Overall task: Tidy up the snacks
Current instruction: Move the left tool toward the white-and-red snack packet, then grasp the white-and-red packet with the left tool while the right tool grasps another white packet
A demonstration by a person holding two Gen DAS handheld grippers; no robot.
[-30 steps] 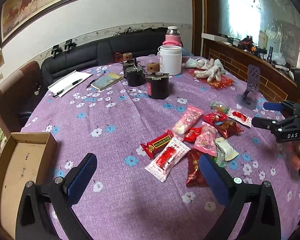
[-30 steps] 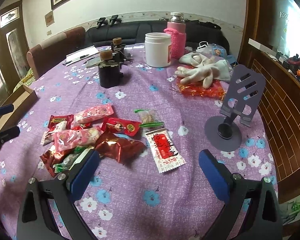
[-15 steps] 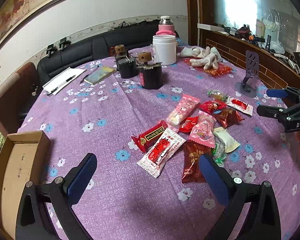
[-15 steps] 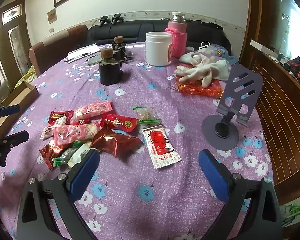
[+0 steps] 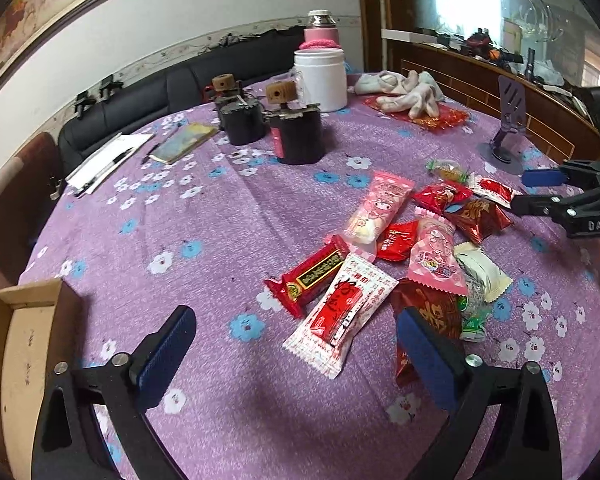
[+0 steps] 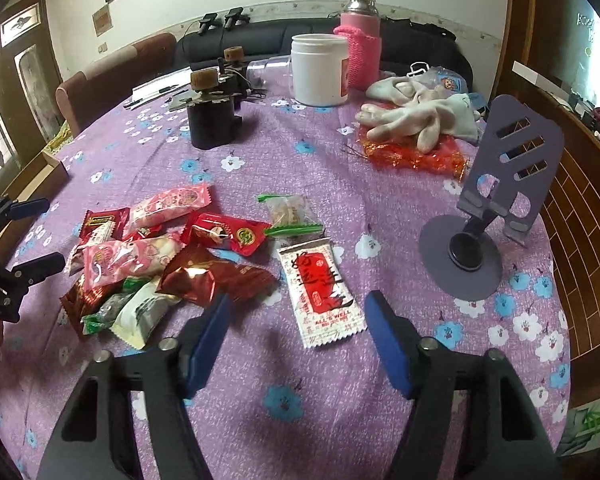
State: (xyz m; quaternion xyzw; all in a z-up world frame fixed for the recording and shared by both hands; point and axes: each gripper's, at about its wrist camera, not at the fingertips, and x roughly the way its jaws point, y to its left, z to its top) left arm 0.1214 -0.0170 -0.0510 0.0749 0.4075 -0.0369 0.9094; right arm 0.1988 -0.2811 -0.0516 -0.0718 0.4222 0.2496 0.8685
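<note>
1. Snacks (image 5: 400,256) lie in a loose heap on the purple flowered tablecloth (image 5: 220,216), wrappers overlapping one another.
2. Left gripper (image 5: 296,352) hangs released and holding nothing, jaws spread wide, above the near edge of the heap. A white-and-red packet (image 5: 336,312) lies between its fingers, just beyond the tips, and a red bar (image 5: 308,276) sits just past that.
3. Right gripper (image 6: 296,340) is likewise released and empty, its jaws parted. A second white-and-red packet (image 6: 320,288) lies between its fingers, apart from the heap's right side.
4. Shiny dark-red pouch (image 6: 216,276) lies just beyond the right gripper's left finger.
5. Cardboard box (image 5: 24,344) sits at the table's near left edge, well apart from the snacks.
6. Far across the table stand a white jar (image 6: 320,68) and a purple phone stand (image 6: 496,200).
</note>
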